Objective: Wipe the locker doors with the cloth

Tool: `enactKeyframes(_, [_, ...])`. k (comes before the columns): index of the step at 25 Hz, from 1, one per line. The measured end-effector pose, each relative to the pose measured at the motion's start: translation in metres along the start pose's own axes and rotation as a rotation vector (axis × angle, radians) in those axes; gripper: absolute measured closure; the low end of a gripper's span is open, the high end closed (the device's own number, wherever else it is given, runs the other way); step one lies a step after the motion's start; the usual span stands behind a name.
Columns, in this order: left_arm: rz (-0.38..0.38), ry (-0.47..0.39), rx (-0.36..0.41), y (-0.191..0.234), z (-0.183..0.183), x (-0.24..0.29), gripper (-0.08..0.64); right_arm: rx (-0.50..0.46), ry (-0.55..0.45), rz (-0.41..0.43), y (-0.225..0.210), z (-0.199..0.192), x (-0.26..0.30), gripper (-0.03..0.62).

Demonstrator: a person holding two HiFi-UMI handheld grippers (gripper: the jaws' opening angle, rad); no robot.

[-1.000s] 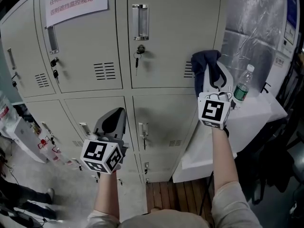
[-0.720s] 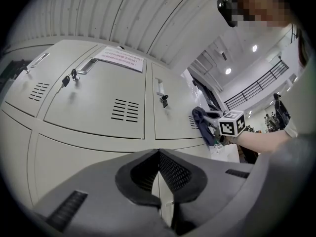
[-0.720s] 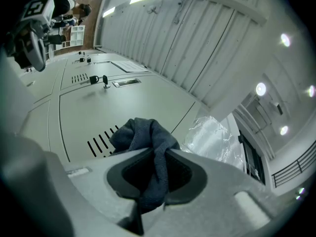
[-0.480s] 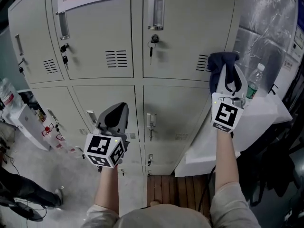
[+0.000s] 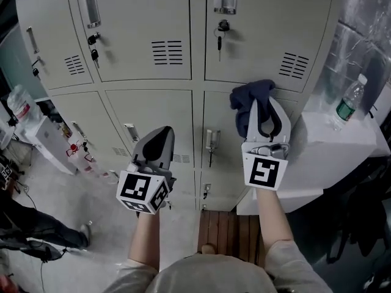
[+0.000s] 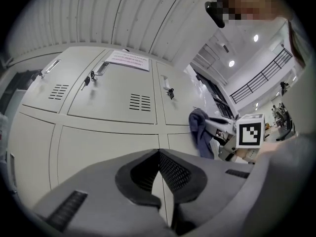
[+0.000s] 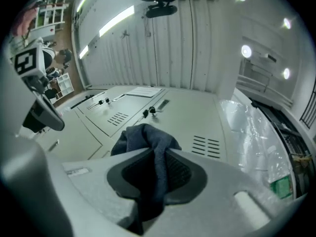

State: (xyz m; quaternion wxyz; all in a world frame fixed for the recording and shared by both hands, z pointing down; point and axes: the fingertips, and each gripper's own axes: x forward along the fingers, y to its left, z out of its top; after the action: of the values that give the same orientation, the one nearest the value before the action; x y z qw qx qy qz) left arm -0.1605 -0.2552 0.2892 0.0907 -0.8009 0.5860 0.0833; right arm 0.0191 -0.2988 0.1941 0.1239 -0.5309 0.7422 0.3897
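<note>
The right hand-held gripper (image 5: pixel 259 102) has its jaws clamped on the dark blue cloth (image 5: pixel 245 97). One fold is pinched between the pads and the rest bunches out past the tips. It sits by the seam where the upper locker door (image 5: pixel 263 17) meets the lower one (image 5: pixel 221 112). Whether the cloth touches the metal I can't tell.

At its 8 o'clock the left hand-held gripper (image 5: pixel 160 138) hangs with its jaws closed tip to tip on nothing, near the lower-left door (image 5: pixel 153 112).

To wipe well, I'd say press the bunched part flat to the panel rather than the jaw tips. Sweep in overlapping strokes, steering round the vent slots (image 5: pixel 293 65) at 1 o'clock and the key (image 5: pixel 219 38) at 11 o'clock so nothing snags.

A water bottle (image 5: pixel 349 99) stands on the white bench (image 5: pixel 330 142) at 3 o'clock, well apart.
</note>
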Motion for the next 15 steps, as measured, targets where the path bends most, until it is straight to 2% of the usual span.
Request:
enactKeyframes(3, [0.008,0.007,0.013,0.005,-0.002,-0.003,0.561,0.014,0.082,0.078,0.042,-0.016,0.005,0.538])
enactKeyframes(7, [0.024,0.014,0.021,0.012,-0.005,-0.009,0.561,0.074,0.115,0.146,0.086,-0.024,0.017,0.537])
enactKeyframes(11, [0.049,0.020,0.013,0.021,-0.010,-0.016,0.561,0.018,0.139,0.198,0.125,-0.031,0.025,0.537])
enactKeyframes(15, [0.061,0.032,0.001,0.022,-0.008,-0.020,0.561,-0.067,0.119,0.195,0.132,-0.035,0.026,0.538])
